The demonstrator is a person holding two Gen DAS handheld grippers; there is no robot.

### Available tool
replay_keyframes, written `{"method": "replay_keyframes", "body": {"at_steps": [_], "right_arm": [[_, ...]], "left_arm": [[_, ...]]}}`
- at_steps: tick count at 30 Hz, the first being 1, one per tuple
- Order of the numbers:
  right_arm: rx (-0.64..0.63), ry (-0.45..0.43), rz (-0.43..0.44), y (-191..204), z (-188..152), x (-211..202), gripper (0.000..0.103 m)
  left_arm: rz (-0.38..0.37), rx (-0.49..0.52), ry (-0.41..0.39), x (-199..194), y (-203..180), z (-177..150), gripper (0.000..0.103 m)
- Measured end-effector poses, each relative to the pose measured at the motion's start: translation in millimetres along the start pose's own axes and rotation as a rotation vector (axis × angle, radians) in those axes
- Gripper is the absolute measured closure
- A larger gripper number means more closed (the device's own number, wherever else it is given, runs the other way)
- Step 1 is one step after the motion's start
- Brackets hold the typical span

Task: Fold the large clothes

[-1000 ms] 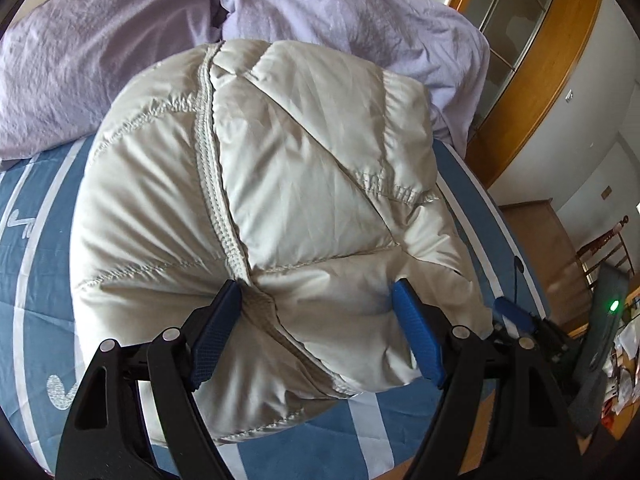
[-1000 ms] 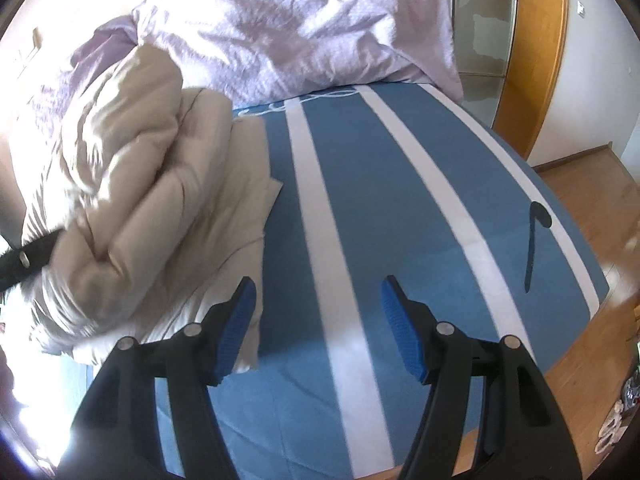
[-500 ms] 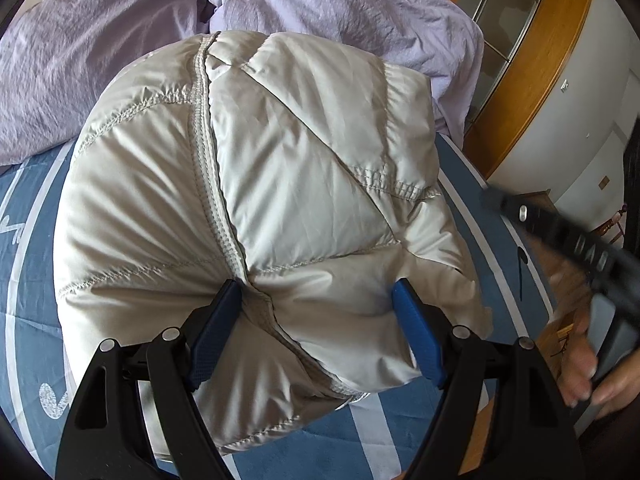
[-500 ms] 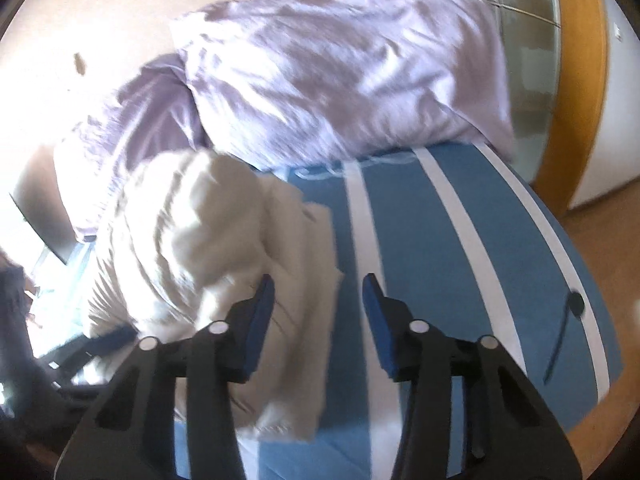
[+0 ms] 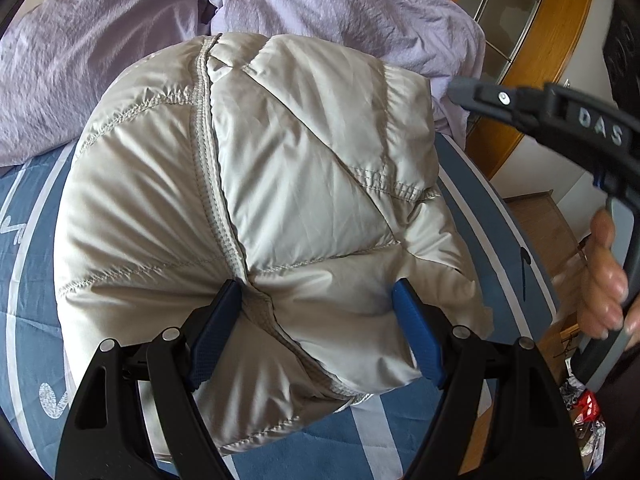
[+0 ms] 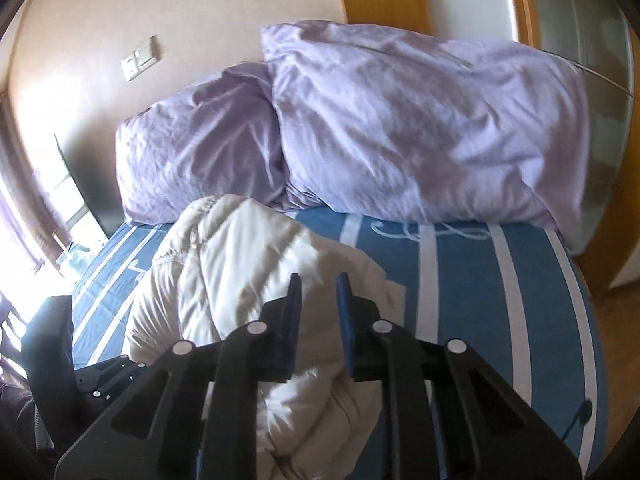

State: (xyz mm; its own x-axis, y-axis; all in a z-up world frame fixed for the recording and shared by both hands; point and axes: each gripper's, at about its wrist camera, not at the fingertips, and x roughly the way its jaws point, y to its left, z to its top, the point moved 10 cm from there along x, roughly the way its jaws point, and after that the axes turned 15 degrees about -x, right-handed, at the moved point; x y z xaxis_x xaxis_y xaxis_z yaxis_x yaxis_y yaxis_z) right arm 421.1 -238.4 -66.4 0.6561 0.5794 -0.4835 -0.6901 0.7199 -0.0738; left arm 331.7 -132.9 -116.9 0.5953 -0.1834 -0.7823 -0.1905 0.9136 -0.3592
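Left wrist view: left hand-held gripper [image 5: 320, 320] spread wide around a bulging fold of the beige puffer jacket [image 5: 280, 184], blue pads pressed into the padding on both sides. Jacket bundled up on the blue-and-white striped bed [image 5: 28, 264], just before two lilac pillows [image 5: 100, 64]. Right wrist view: right hand-held gripper [image 6: 318, 312] hovering above the same jacket [image 6: 240, 264], fingers drawn close with a narrow gap, nothing between them. Wooden cabinet [image 5: 520, 92] beyond the bed's far side.
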Motion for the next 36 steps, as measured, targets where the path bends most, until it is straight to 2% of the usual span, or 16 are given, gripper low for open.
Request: {"method": "replay_keyframes", "body": {"at_steps": [9, 15, 25, 36], "right_arm": [[-0.068, -0.032, 0.078, 16.9, 31.1, 18.1, 0.089], [-0.11, -0.001, 0.119, 29.1, 37.4, 39.2, 0.089], [-0.101, 0.131, 0.105, 16.0, -10.5, 76.2, 0.098], [-0.011, 0.193, 0.106, 6.0, -49.6, 96.9, 0.102]], "left_arm": [[0.009, 0.006, -0.007, 0.0, -0.9, -1.2, 0.026], [0.013, 0.002, -0.011, 0.2, -0.4, -1.0, 0.026], [0.022, 0.009, -0.023, 1.1, -2.1, -5.1, 0.026], [0.019, 0.046, -0.058, -7.4, -7.6, -3.5, 0.026]]}}
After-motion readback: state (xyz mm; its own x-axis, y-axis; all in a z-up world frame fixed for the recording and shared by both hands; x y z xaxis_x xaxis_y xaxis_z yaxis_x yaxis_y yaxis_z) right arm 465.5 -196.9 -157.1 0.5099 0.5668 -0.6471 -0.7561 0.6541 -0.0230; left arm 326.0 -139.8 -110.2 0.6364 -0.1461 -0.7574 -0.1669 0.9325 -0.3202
